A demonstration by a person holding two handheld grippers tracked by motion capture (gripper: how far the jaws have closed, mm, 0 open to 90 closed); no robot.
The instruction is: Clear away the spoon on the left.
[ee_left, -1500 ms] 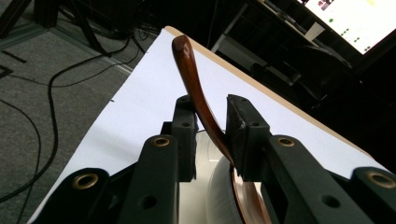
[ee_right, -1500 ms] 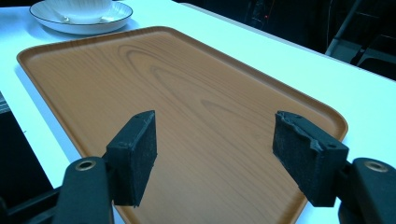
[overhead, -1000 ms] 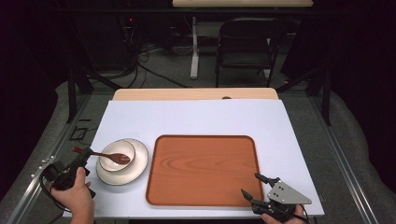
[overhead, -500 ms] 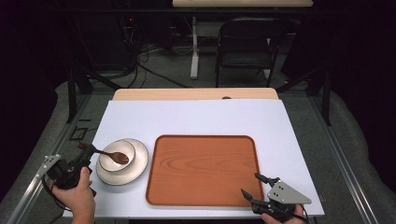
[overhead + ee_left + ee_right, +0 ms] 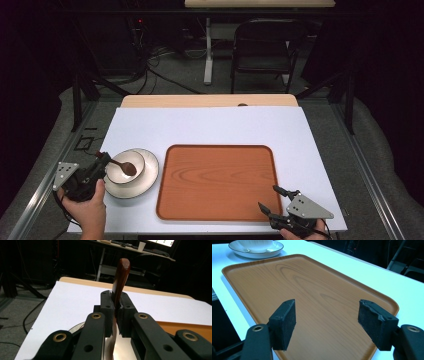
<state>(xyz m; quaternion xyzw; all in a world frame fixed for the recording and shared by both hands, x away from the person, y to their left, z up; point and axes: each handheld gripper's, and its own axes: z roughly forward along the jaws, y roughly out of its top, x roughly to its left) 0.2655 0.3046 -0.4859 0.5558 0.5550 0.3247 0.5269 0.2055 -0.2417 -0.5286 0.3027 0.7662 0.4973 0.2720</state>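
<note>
A brown wooden spoon [image 5: 123, 166] rests with its head in a white bowl [image 5: 121, 173] that stands on a white plate [image 5: 145, 177] at the table's left. My left gripper [image 5: 101, 158] is shut on the spoon's handle, and in the left gripper view the spoon [image 5: 119, 280] rises upright between the pads [image 5: 107, 307]. A wooden tray [image 5: 217, 181] lies bare in the middle. My right gripper [image 5: 276, 199] hangs open over the tray's near right corner; in the right gripper view the tray [image 5: 312, 295] spreads beyond the fingers [image 5: 284, 322], and the bowl on its plate [image 5: 257, 247] sits far off.
The white table top [image 5: 210, 127] has a wooden strip [image 5: 210, 101] along its far edge. A black folding chair [image 5: 265, 45] and a desk leg [image 5: 207, 50] stand on the floor beyond, with cables [image 5: 160, 65] nearby.
My left gripper has drawn back toward the near left with the spoon, so the spoon's head has slid to the bowl's middle. The right gripper has stayed put.
</note>
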